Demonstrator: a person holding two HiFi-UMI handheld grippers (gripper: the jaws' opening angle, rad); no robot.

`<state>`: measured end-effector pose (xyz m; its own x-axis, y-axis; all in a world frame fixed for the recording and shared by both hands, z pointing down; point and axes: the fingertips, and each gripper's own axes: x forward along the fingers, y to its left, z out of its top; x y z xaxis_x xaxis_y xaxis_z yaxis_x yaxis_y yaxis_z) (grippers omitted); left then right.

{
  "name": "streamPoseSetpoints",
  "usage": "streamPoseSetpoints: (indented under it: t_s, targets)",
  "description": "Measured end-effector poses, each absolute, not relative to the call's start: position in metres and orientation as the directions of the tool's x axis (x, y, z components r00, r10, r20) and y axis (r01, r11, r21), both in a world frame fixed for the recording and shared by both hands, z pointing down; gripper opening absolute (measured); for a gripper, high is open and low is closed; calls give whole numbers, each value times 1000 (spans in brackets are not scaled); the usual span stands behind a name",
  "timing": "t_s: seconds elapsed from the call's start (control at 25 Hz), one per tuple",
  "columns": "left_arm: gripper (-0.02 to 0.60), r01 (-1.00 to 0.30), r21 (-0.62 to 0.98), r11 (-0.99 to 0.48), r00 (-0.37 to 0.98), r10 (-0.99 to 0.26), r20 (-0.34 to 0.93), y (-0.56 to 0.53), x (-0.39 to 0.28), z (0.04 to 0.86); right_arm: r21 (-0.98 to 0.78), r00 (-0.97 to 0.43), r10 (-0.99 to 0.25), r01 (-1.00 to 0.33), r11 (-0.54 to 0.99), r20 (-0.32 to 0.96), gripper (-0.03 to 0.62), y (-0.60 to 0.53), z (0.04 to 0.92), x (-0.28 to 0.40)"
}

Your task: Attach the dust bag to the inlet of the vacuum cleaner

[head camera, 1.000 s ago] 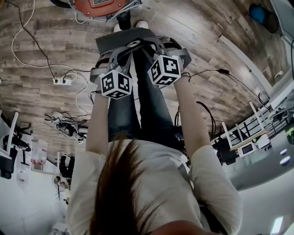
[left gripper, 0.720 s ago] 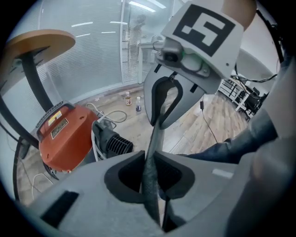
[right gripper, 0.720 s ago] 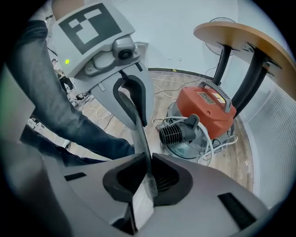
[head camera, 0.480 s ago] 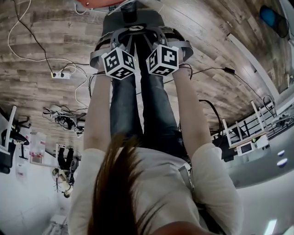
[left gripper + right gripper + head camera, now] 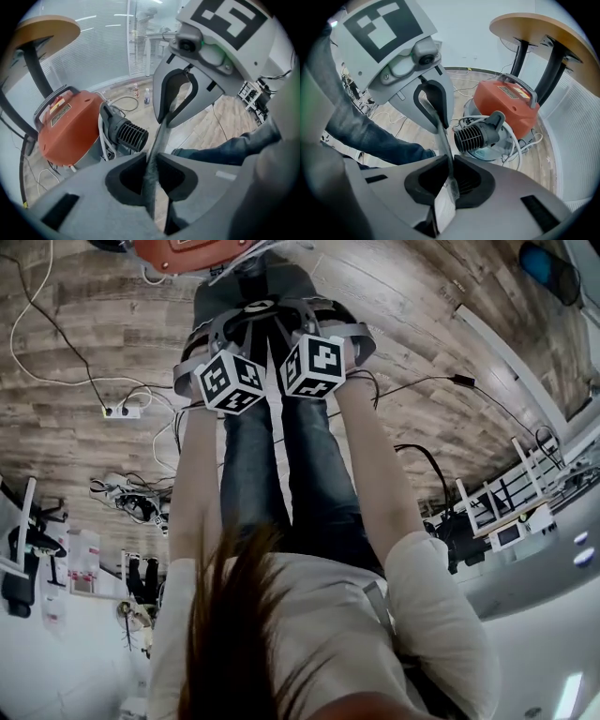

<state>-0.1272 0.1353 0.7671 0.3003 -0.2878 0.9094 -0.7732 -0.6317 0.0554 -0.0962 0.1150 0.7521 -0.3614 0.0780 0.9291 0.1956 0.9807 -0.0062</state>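
Observation:
The grey felt dust bag point(image 5: 246, 294) hangs between both grippers, just below the orange vacuum cleaner point(image 5: 186, 251) in the head view. My left gripper point(image 5: 151, 161) is shut on the bag's edge point(image 5: 158, 136); its jaws have just been opening slightly, with the felt still pinched. My right gripper point(image 5: 451, 168) has just been closing and is shut on the bag's other edge, by a white label point(image 5: 444, 206). The black ribbed inlet point(image 5: 130, 135) point(image 5: 479, 134) on the vacuum point(image 5: 509, 104) lies just beyond the bag. The bag's opening is hidden.
White hose and cable point(image 5: 516, 140) coil around the vacuum's base. A round table on dark legs point(image 5: 543, 33) stands over it. The person's jeans-clad legs point(image 5: 281, 465) run under the grippers. A power strip and cords point(image 5: 117, 411) lie on the wooden floor at left.
Both grippers have sunk with the bag and shifted up the head view, closer to the vacuum. The right jaws have closed onto the bag edge.

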Motion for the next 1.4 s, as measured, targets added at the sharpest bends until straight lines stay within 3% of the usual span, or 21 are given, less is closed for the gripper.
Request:
streamPoseSetpoints:
  t_s: [1.2,1.4]
  targets:
    - [54,-765,71,-640,319,-281,905,114,-132,767,-21,-329,101,239,971,939,38,90,754,-103]
    - [52,-764,61,-642,316,-290,904,111,-128,763,-17,-332,82,192,981,940,40,86,752,-99]
